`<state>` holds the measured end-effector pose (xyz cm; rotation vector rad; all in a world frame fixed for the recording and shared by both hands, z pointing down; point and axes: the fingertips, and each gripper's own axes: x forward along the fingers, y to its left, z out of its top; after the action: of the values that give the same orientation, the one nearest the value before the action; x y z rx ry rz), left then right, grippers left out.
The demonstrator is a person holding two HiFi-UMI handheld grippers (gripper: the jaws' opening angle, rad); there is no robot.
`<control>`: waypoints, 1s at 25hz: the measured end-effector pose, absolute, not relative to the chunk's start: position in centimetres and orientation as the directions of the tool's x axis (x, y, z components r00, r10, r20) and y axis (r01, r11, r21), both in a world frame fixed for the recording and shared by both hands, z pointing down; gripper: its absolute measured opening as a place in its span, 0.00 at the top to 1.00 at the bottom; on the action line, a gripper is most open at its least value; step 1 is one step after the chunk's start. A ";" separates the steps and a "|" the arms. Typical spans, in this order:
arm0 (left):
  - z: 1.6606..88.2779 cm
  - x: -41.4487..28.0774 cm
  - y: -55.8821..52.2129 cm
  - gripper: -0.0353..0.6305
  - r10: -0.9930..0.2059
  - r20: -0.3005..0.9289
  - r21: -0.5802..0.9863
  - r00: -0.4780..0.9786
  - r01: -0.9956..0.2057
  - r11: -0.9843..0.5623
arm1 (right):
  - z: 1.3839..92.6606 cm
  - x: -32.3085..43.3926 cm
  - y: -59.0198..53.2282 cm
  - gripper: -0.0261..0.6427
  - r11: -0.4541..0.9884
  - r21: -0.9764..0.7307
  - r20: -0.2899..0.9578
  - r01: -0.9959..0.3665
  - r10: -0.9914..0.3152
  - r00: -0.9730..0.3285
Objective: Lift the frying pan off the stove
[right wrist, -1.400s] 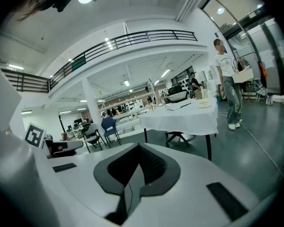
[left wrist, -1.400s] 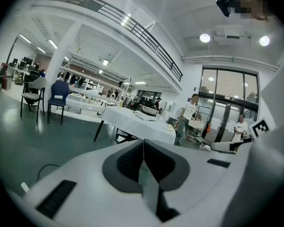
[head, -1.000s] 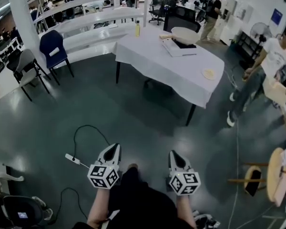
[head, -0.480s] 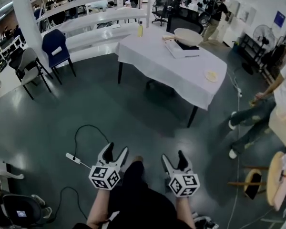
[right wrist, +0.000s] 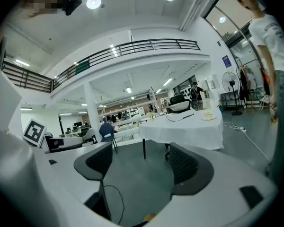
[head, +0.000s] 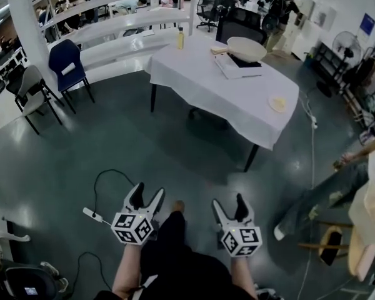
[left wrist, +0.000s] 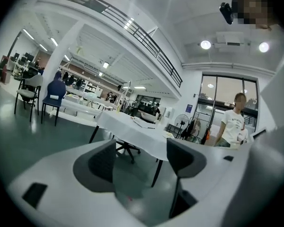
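Observation:
A cream frying pan point(head: 246, 47) rests on a flat white stove point(head: 237, 66) at the far end of a table draped in a white cloth point(head: 206, 86). Both grippers hang low over the grey floor, several steps short of that table. My left gripper point(head: 148, 192) and my right gripper point(head: 228, 200) have their jaws spreading open, nothing between them. The left gripper view shows the left gripper point(left wrist: 139, 157) with only floor and the table point(left wrist: 132, 129) past its pads. Beyond the right gripper point(right wrist: 141, 162), the right gripper view shows the pan point(right wrist: 180, 106), small and distant.
A small plate point(head: 277, 103) and a yellow bottle point(head: 180, 38) share the table. A blue chair point(head: 65, 64) and a grey chair point(head: 28, 92) stand at left. A power strip with cable point(head: 92, 215) lies near my left foot. A person point(head: 325, 192) and a wooden stool point(head: 356, 242) are at right.
Both grippers went from shut to open. The person at right moved nearer and lower in the view. The table sits slightly closer.

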<state>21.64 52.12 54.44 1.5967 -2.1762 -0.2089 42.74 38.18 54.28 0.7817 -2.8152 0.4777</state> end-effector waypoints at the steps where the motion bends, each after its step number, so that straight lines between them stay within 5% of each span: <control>1: 54.2 20.5 50.7 0.47 -0.938 0.243 0.361 -0.247 -0.875 0.324 | 54.2 42.0 36.9 0.44 0.806 -0.258 0.255 -0.533 -0.475 -0.842; 25: 51.5 0.4 27.3 0.47 -0.976 0.190 0.298 -0.105 -0.941 0.159 | 52.2 23.8 15.6 0.44 0.760 -0.208 0.227 -0.616 -0.575 -0.786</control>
<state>0.41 27.30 51.55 1.8344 -2.1045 -0.1439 23.84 15.61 52.21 0.9552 -2.8057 0.4106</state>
